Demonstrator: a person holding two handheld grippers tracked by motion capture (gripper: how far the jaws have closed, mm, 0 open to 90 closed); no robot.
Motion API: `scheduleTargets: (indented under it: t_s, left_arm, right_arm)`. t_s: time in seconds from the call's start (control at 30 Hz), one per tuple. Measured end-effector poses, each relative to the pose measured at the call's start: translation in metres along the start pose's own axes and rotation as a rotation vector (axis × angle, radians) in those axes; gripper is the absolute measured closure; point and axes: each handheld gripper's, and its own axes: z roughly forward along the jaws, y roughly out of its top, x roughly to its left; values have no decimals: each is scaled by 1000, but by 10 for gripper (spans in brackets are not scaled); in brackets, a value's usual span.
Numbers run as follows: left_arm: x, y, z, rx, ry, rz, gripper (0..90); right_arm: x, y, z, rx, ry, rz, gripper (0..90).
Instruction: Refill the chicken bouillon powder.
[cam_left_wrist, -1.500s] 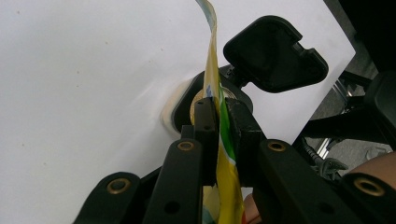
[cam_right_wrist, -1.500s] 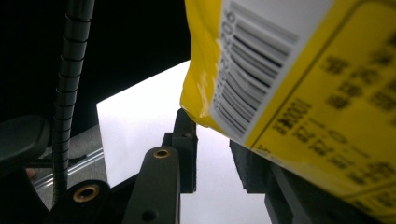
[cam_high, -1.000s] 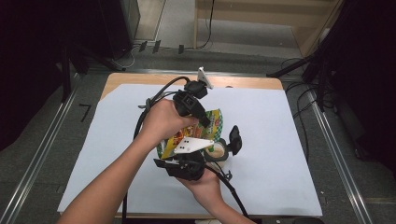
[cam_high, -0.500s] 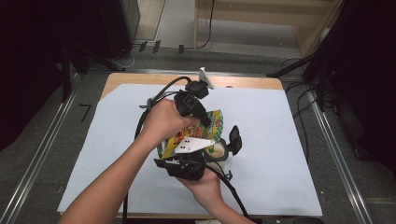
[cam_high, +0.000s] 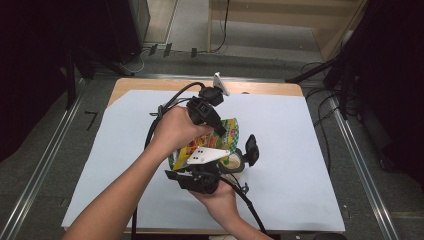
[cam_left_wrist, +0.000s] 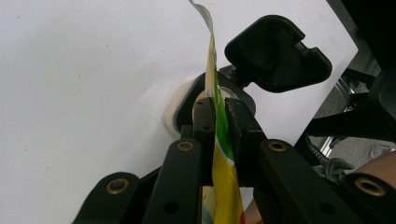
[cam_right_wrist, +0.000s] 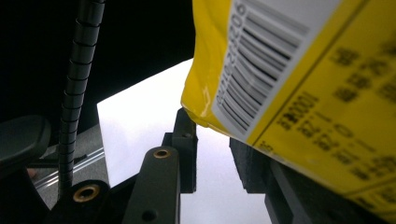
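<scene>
Snack bag (cam_high: 227, 136), yellow and green, is held up above the middle of the tabletop (cam_high: 310, 150), which is covered by a white sheet. Left gripper (cam_left_wrist: 219, 109) has its 2 jaws clamped on the bag's thin edge; in the left gripper view the yellow and green film runs straight up between the black pads, pinched flat with no gap on either side. In the high view the left hand (cam_high: 175, 127) grips that tool from above, with its cable looping toward the far edge of the sheet.

Right gripper (cam_high: 200, 177) sits at the near side of the bag, held by the right hand (cam_high: 220, 200) from below, a grey plate on its top. In the right gripper view its 2 jaws stand a little apart with white sheet showing in the gap; the bag's yellow back panel (cam_right_wrist: 299, 79), bearing a barcode, hangs close in front of and above the right-hand jaw. Whether that jaw touches the film cannot be told, and no clamp on the bag is visible here.

A round cup (cam_high: 232, 162) with a pale rim stands on the sheet directly under the bag's lower end, and its black hinged lid (cam_high: 251, 149) is flipped open, standing up just beside the rim. The left gripper view shows the same lid (cam_left_wrist: 275, 51) raised beyond the bag.
</scene>
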Motion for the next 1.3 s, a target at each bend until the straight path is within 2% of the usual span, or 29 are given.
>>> scheduleTargets:
  t_s: [0.83, 1.23, 1.3]
  left_arm:
    - [-3, -1, 3, 11, 2, 7, 836]
    - [-8, 3, -2, -4, 6, 12, 836]
    - [-7, 4, -2, -2, 5, 12, 836]
  right_arm:
    - [-1, -2, 1, -4, -9, 1, 738]
    - [1, 2, -3, -28, 10, 26, 734]
    - [1, 2, -3, -28, 19, 42, 733]
